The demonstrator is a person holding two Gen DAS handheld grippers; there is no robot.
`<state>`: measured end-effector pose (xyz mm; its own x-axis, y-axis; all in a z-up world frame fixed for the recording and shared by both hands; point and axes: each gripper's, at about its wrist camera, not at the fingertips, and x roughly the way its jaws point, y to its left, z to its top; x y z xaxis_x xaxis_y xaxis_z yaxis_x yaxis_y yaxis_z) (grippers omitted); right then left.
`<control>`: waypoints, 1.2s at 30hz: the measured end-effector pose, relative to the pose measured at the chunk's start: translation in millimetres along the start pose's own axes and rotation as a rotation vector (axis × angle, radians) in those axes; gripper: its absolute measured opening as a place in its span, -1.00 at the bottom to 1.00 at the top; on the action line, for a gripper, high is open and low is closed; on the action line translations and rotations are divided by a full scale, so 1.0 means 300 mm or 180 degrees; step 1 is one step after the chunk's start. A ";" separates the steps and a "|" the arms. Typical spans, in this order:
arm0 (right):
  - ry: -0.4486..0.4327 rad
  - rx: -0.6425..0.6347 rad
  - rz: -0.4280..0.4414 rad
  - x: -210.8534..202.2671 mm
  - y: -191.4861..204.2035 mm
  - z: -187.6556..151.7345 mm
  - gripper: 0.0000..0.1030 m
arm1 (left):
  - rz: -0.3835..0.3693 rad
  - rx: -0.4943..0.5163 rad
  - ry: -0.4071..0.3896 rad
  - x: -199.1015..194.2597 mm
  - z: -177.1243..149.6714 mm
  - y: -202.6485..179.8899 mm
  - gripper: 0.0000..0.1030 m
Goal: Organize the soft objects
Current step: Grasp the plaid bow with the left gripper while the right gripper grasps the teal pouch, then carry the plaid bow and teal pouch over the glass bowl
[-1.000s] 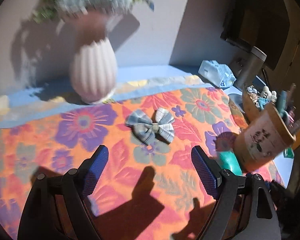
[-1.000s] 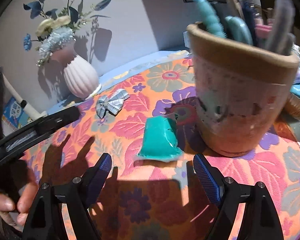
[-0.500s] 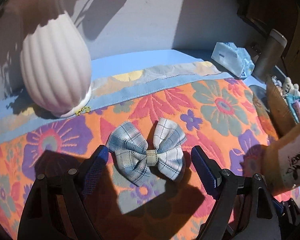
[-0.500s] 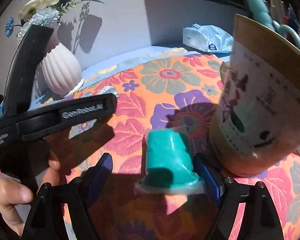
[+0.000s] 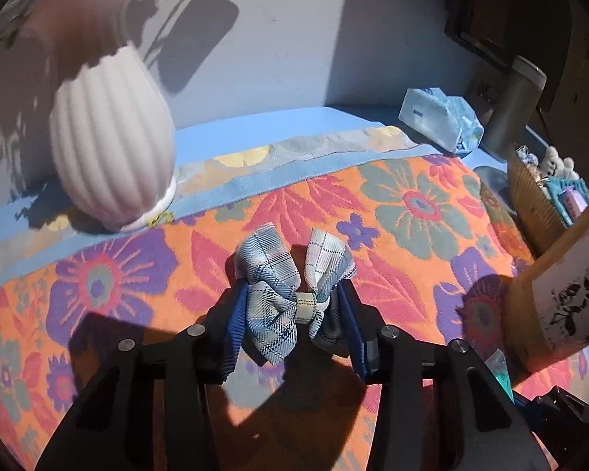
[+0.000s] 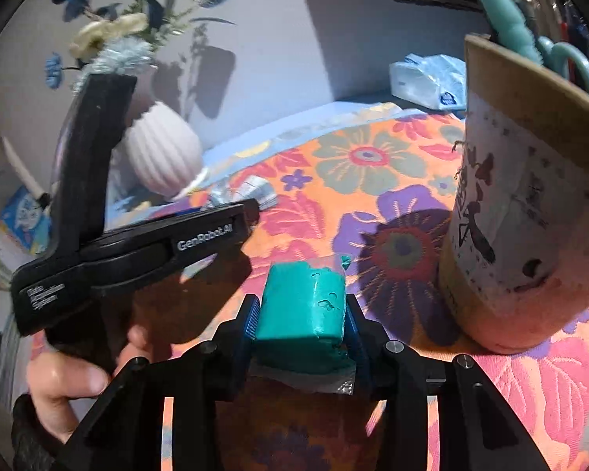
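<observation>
In the left wrist view my left gripper (image 5: 292,314) is shut on a blue-and-white plaid fabric bow (image 5: 284,278), pinching it from both sides on the floral tablecloth (image 5: 412,212). In the right wrist view my right gripper (image 6: 302,314) is shut on a soft teal block (image 6: 302,306) in clear wrapping, low over the cloth. The left gripper's black body (image 6: 137,243) and the hand holding it show at the left of that view, with part of the bow (image 6: 255,192) beyond it.
A white ribbed vase (image 5: 110,153) with flowers stands at the back left. A brown cup of pens and scissors (image 6: 530,212) stands close right of the teal block. A tissue pack (image 5: 439,117), a grey cylinder (image 5: 514,106) and a basket of small items (image 5: 546,192) sit at the back right.
Both grippers moved forward and closed: the left one on the bow, the right one on the teal block. Both were open a second ago.
</observation>
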<state>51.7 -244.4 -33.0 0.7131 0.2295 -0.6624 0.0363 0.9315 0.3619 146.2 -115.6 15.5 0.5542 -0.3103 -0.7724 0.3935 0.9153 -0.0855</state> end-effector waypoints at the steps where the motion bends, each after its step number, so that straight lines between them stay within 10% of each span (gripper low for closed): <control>1: -0.0036 -0.0050 0.0007 -0.018 0.004 -0.008 -0.20 | 0.0012 -0.0006 -0.0006 -0.014 -0.013 -0.002 -0.19; 19: 0.0164 0.0326 -0.0060 -0.288 -0.292 -0.156 -0.20 | -0.0274 0.0109 -0.0115 -0.372 -0.362 -0.244 -0.19; 36: -0.0653 0.0803 -0.0360 -0.668 -0.651 -0.109 -0.20 | -0.1036 0.0720 -0.0339 -0.525 -0.319 -0.780 -0.19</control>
<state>-121.1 -463.1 7.6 0.8197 0.0433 -0.5712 0.2770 0.8429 0.4614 -103.1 -256.4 96.9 0.4422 -0.6103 -0.6573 0.7057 0.6890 -0.1650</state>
